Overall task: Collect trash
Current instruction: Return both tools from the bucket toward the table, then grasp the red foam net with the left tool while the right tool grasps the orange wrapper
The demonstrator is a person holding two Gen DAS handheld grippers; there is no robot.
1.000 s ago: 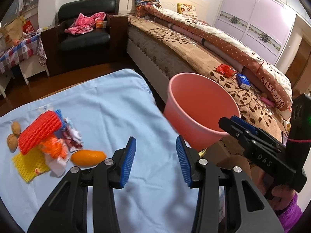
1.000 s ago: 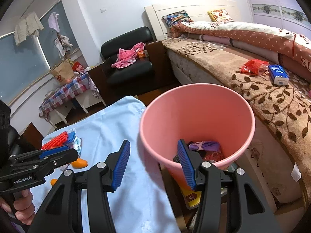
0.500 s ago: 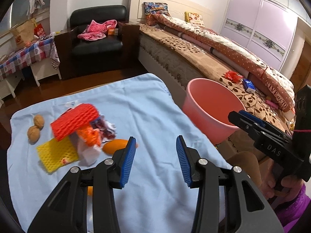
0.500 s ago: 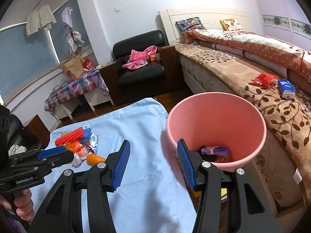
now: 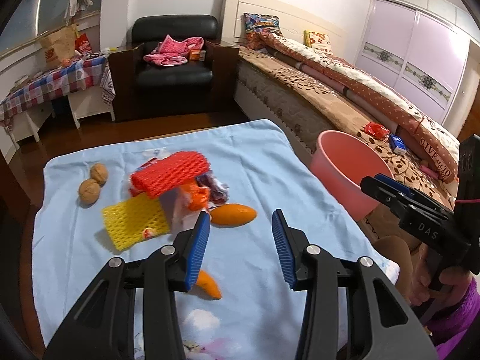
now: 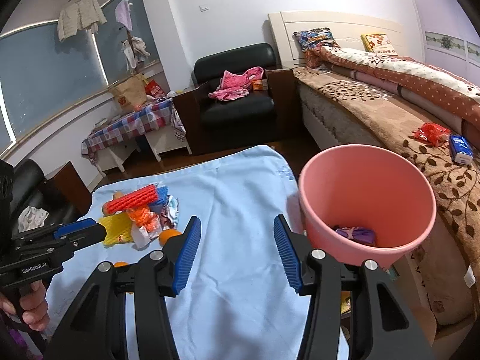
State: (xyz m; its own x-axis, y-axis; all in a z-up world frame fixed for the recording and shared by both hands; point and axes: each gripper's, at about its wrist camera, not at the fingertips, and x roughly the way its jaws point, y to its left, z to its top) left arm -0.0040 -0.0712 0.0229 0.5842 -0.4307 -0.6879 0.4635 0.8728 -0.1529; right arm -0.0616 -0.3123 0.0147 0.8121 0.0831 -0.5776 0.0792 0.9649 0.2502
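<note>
The trash is a loose heap on the light blue cloth-covered surface [image 5: 264,180]: a red foam fruit net [image 5: 171,175] lying across a yellow foam net [image 5: 133,220], with crumpled orange and white wrappers [image 5: 198,198] tucked between them. Two walnuts [image 5: 91,184] sit just beside the heap, and two orange oval fruits [image 5: 232,216] lie near its front edge; these look like things to leave rather than discard. The round pink plastic bin [image 6: 367,198] stands off the surface's edge, between it and the bed [image 6: 390,120], within easy reach for dropping, and already holds some purple scrap. The left tongs [image 5: 240,246] hang released and empty, pointing down toward the heap, probably lining up a pick. The right tongs [image 6: 234,252] are likewise released and empty near the bin.
</note>
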